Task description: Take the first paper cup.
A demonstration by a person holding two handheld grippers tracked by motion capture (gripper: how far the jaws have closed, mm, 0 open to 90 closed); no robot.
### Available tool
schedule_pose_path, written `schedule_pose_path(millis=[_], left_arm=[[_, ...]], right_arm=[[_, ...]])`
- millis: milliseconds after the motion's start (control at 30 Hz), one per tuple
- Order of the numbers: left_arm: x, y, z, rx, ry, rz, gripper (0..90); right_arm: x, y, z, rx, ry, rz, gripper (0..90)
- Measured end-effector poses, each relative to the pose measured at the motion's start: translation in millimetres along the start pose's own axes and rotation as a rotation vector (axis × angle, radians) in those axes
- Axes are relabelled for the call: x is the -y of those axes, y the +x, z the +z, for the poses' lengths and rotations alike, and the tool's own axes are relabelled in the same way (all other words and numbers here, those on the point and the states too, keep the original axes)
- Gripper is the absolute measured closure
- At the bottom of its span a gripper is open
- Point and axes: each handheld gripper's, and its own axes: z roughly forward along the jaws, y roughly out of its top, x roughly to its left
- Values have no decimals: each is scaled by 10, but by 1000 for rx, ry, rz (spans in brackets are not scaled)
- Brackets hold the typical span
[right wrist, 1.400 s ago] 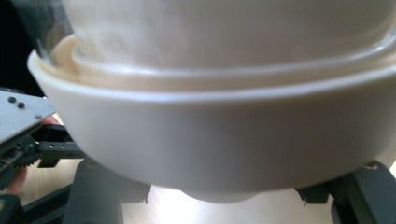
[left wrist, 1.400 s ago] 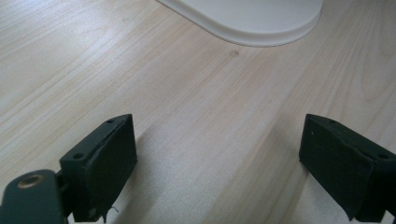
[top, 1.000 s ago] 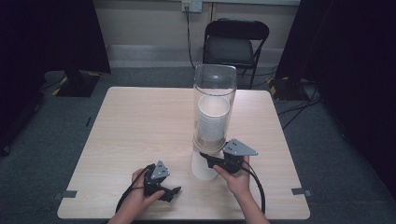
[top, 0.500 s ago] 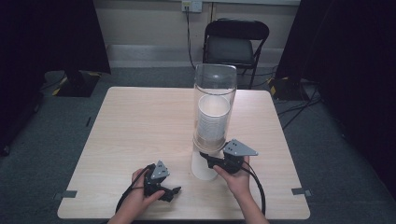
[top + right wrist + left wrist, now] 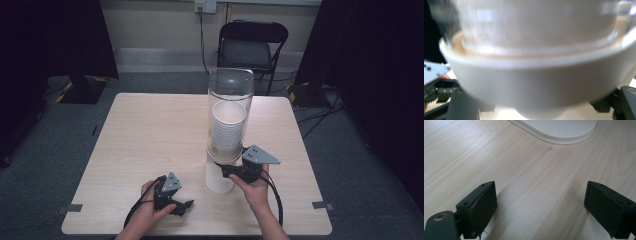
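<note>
A tall clear tube (image 5: 230, 107) stands on the table with a stack of white cups (image 5: 228, 127) inside. Below it sits a white cup (image 5: 219, 176), very close and blurred in the right gripper view (image 5: 534, 85). My right gripper (image 5: 229, 171) is at that cup, its jaws wide apart on either side of it; I cannot tell whether they touch it. My left gripper (image 5: 184, 206) rests low over the table near the front edge, open with nothing between its jaws (image 5: 540, 207). A white rounded base (image 5: 559, 130) lies ahead of it.
The wooden table (image 5: 150, 135) is bare to the left of and behind the tube. A black folding chair (image 5: 250, 47) stands beyond the far edge. Cables trail from both grippers toward the front edge.
</note>
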Motion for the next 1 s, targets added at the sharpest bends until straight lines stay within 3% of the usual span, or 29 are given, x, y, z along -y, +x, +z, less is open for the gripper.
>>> schedule_pose_path(millis=[167,333,700,733,900,933,967,1000], left_arm=[[0,0,0,1,1,0,106],[1,-1,0,0,1,0,106],[1,-1,0,0,0,0,106],[0,1,1,1,0,-1,106],[1,-1,1,0,0,0,105],[0,1,0,0,1,1,105],[1,0,0,0,1,0,106],[3,-1,1,1,-3,-1,105]], right_arm=[[-18,6,17,-5,15,-15,304],[77,36,19,23,-19,-54,324],[185,8,31,21,27,-65,353],[172,18,35,37,42,-62,354],[214,28,45,37,35,-66,356],[236,26,55,41,63,-63,359],[478,-11,70,36,121,-59,361],[542,3,62,20,117,-35,364]])
